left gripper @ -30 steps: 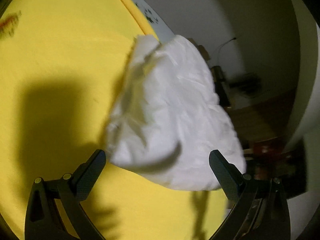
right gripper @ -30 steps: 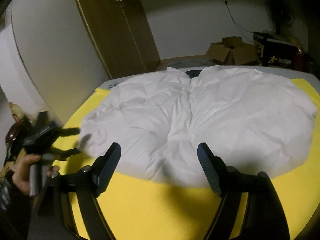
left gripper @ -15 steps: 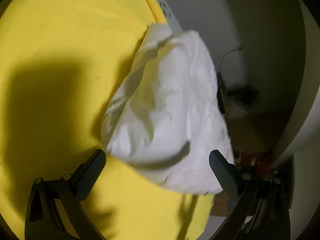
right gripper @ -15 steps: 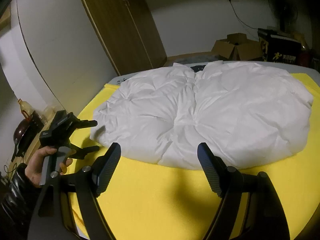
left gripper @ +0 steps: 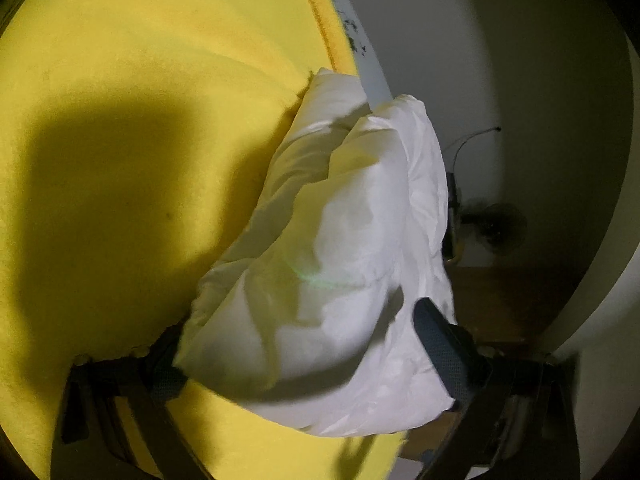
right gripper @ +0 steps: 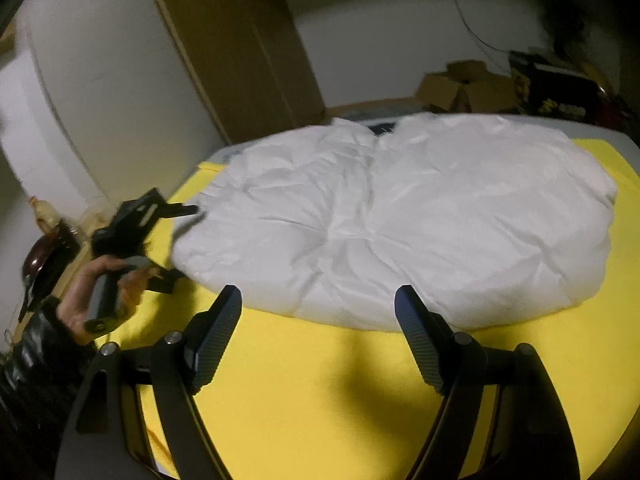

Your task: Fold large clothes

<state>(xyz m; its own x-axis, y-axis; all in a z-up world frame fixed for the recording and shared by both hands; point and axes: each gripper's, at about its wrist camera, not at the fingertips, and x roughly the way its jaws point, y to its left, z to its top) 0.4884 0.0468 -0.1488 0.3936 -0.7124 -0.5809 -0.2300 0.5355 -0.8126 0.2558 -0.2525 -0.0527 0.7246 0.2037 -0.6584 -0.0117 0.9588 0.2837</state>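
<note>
A puffy white down jacket [right gripper: 392,216] lies spread on a yellow cloth [right gripper: 320,392] over a bed. My right gripper [right gripper: 318,312] is open and empty, hovering above the yellow cloth just short of the jacket's near edge. My left gripper [left gripper: 304,344] is open, its jaws wide on either side of the jacket's left end [left gripper: 340,264]; the cloth bulges between the fingers. In the right wrist view the left gripper [right gripper: 180,240] shows at the jacket's left edge, held by a hand.
A wooden wardrobe [right gripper: 240,40] and white wall stand behind the bed. Cardboard boxes [right gripper: 464,84] and dark clutter sit at the far right. A dark pot [right gripper: 44,252] sits left of the bed. The bed's edge [left gripper: 360,52] drops to a wooden floor.
My left gripper has moved forward onto the jacket's left end, so the cloth now sits between its open fingers. My right gripper has drawn slightly nearer to the jacket.
</note>
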